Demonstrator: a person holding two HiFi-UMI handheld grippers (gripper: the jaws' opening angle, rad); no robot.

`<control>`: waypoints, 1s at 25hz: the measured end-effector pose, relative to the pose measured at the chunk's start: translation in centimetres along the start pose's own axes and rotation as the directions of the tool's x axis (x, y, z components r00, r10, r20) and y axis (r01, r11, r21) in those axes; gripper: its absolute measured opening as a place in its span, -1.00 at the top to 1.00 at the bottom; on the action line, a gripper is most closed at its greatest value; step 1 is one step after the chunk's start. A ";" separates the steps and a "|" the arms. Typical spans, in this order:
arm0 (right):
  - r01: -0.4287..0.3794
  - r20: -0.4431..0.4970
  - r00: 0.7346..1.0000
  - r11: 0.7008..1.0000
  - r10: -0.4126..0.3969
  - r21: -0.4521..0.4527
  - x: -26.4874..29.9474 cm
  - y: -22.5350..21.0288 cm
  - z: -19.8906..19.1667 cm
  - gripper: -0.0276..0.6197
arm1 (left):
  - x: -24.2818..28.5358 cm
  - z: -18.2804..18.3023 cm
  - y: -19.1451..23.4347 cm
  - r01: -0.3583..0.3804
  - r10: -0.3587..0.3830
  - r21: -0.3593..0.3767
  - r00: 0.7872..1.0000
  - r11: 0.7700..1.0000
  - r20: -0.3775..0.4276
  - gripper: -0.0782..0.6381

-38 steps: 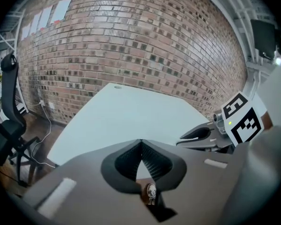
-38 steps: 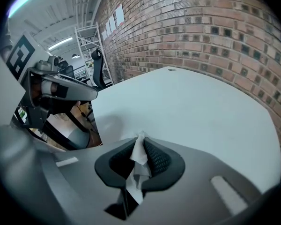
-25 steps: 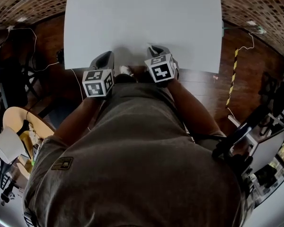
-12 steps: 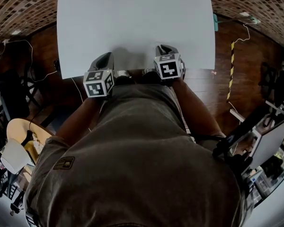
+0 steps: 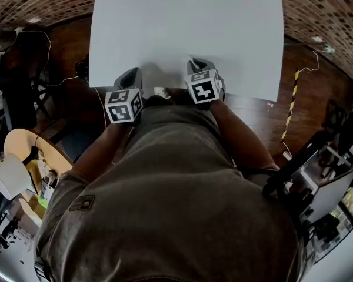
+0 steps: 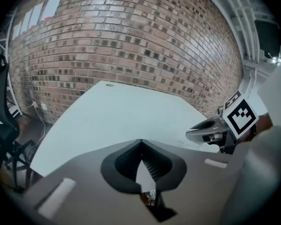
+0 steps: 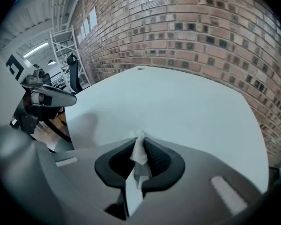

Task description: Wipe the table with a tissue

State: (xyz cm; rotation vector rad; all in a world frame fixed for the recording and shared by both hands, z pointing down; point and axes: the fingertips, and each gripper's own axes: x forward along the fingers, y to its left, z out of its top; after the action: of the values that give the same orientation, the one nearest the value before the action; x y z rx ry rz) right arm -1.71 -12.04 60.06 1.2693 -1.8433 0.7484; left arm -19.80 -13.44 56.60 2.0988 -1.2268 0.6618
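White table (image 5: 182, 28), brick walls (image 7: 201, 27): my right hand-held gripper (image 7: 139, 138) pinches the tissue (image 7: 138, 156) bunched, limp and tearable I judge; left hand-held gripper (image 6: 140, 145) pressed together, empty.

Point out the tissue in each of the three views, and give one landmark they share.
Head view: not made out; the right gripper, upper centre, covers it.
Left gripper view: cannot be told apart at the right gripper's tip, mid-right.
Right gripper view: low centre, the tissue is pinched between the shut jaws.
Shared landmark: the white table.
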 end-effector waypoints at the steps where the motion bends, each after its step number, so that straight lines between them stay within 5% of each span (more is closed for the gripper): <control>1: -0.012 0.002 1.000 1.000 0.012 -0.015 0.3 0.9 0.4 0.78 | -0.3 -0.1 0.6 -0.008 0.008 -0.007 1.000 1.000 0.003 0.78; 14: -0.114 -0.001 0.993 0.986 0.115 -0.123 1.3 10.0 0.9 0.78 | -3.1 -2.6 4.2 -0.024 0.025 -0.043 1.000 0.999 0.006 0.78; 25: -0.008 -0.020 1.000 1.000 0.008 0.006 -1.0 6.3 -2.6 0.78 | -1.6 -3.0 1.1 0.078 -0.077 0.025 0.997 0.997 -0.024 0.78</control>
State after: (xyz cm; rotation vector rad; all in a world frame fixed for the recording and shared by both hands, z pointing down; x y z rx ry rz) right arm -6.80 -7.34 60.34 1.2544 -1.8330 0.7685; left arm -21.82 -10.79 57.86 2.1431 -1.1240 0.6680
